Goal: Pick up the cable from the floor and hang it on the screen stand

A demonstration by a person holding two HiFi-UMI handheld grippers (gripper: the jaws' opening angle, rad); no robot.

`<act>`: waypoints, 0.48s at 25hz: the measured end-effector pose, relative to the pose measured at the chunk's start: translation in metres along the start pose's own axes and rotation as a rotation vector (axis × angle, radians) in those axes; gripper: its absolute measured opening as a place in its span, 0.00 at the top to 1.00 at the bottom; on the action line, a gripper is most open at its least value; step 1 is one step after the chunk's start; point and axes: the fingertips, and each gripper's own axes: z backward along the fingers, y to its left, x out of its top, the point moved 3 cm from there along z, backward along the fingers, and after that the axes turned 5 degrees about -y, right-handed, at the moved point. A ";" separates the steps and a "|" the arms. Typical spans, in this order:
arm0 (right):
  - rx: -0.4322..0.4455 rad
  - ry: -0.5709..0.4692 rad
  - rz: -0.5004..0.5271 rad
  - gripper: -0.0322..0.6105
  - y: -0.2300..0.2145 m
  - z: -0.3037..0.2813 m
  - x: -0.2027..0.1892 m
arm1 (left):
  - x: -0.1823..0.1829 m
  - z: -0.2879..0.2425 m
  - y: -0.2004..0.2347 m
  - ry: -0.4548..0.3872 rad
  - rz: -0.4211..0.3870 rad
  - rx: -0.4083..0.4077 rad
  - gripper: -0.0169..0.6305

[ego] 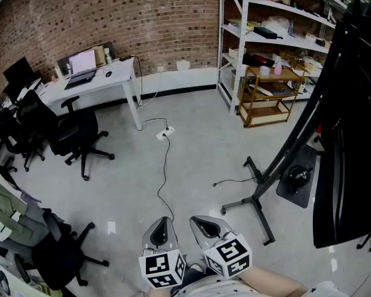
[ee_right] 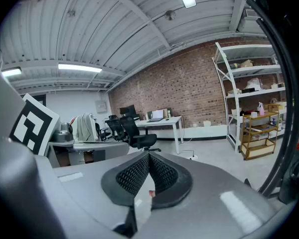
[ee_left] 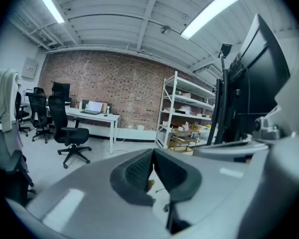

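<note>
1. Grippers, head view: the left gripper (ego: pixel 162 223) and right gripper (ego: pixel 198 223) sit side by side at the near edge of the floor (ego: pixel 191 153), with their marker cubes toward me.
2. Left gripper view: the left gripper (ee_left: pixel 152 152) is clenched, pad tips meeting, with nothing between them. Right gripper view: the right gripper (ee_right: pixel 149 155) is the same, clenched on nothing.
3. Only the head view shows the cables.
   - A long cable (ego: pixel 166 166) lies on the floor, running from a power strip (ego: pixel 165 132) by the desk to a point just ahead of the left gripper's tips.
   - A short cable (ego: pixel 234 180) lies loose, with one end free mid-floor and the other at the base of the screen stand (ego: pixel 258 193).
   - I cannot tell which of the two is the task's cable. Neither one hangs on the stand.
4. The stand is at the right edge of the floor, with black legs and a leaning mast carrying a dark screen (ego: pixel 349 122).
   - The left gripper view shows the screen's back (ee_left: pixel 261 78) on its right.
   - The right gripper view catches only the mast, as a dark curved bar (ee_right: pixel 285 83).
5. Only the gripper views show the ceiling and its strip lights (ee_left: pixel 209 14).
6. Containers:
   - A white rack (ego: pixel 237 54) stands in the far right corner by the brick wall. Its shelves are loaded with boxes and bags too small to name.
   - A wooden trolley (ego: pixel 269 98) stands just beside the rack, with small bottles on its top tier. I cannot make out what the lower tiers hold.
7. A desk (ego: pixel 108 84) stands along the brick wall with an open laptop (ego: pixel 81 67) on it. Office chairs (ego: pixel 74 132) stand near it.
</note>
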 end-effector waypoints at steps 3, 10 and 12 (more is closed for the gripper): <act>0.011 0.019 -0.005 0.95 -0.004 -0.019 -0.003 | -0.002 -0.015 0.010 0.014 0.006 -0.005 0.96; -0.013 0.030 -0.054 0.95 -0.049 -0.079 -0.010 | -0.013 -0.079 0.042 0.061 0.008 0.011 0.96; -0.018 0.027 -0.059 0.95 -0.073 -0.105 -0.002 | -0.008 -0.114 0.048 0.066 0.008 0.009 0.96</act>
